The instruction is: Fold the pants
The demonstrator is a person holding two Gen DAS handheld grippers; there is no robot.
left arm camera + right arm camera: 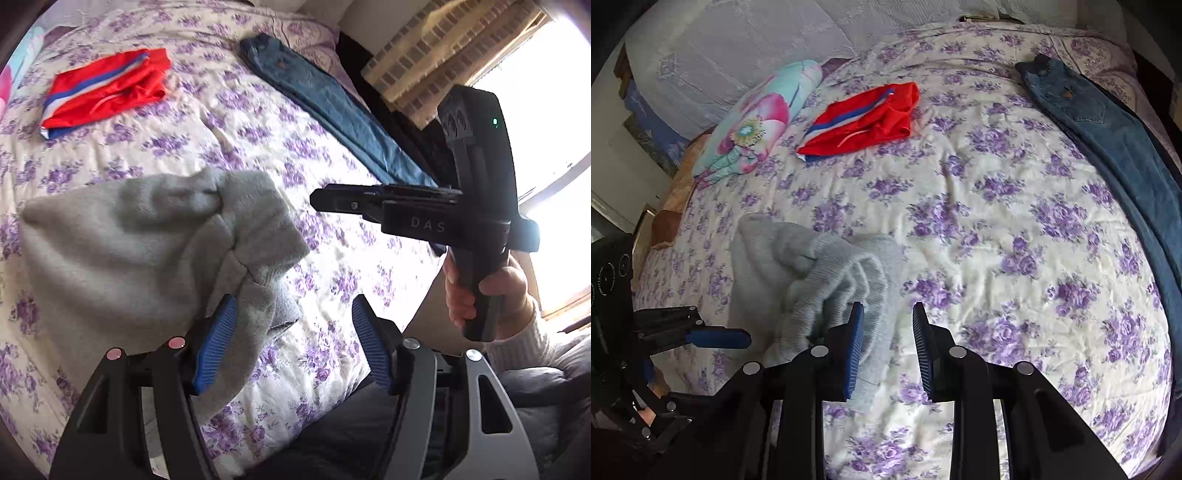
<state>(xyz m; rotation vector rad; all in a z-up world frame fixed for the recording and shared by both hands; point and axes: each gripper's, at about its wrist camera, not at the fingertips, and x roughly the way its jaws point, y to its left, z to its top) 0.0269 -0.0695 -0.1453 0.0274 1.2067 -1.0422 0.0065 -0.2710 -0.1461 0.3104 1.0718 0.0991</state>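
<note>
Only the right wrist view shows the floral pillow (pixel 753 122) beside the red shorts (pixel 864 118).

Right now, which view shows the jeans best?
Right wrist: the jeans lie nearly full length along the bed's right edge, pocket visible. Left wrist shows them smaller, the lower end hidden behind the right gripper.

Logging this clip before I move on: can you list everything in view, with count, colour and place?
Grey sweatpants: one, grey, bunched near bed edge.
Red shorts: one, red with blue-white stripe, far side.
Jeans: one, blue, laid along right edge.
Bedspread: one, cream with purple flowers.
Floral pillow: one, teal-pink, far left.
Left gripper: open, beside sweatpants.
Right gripper: open, beside sweatpants.
Right hand: grips handle.
</note>
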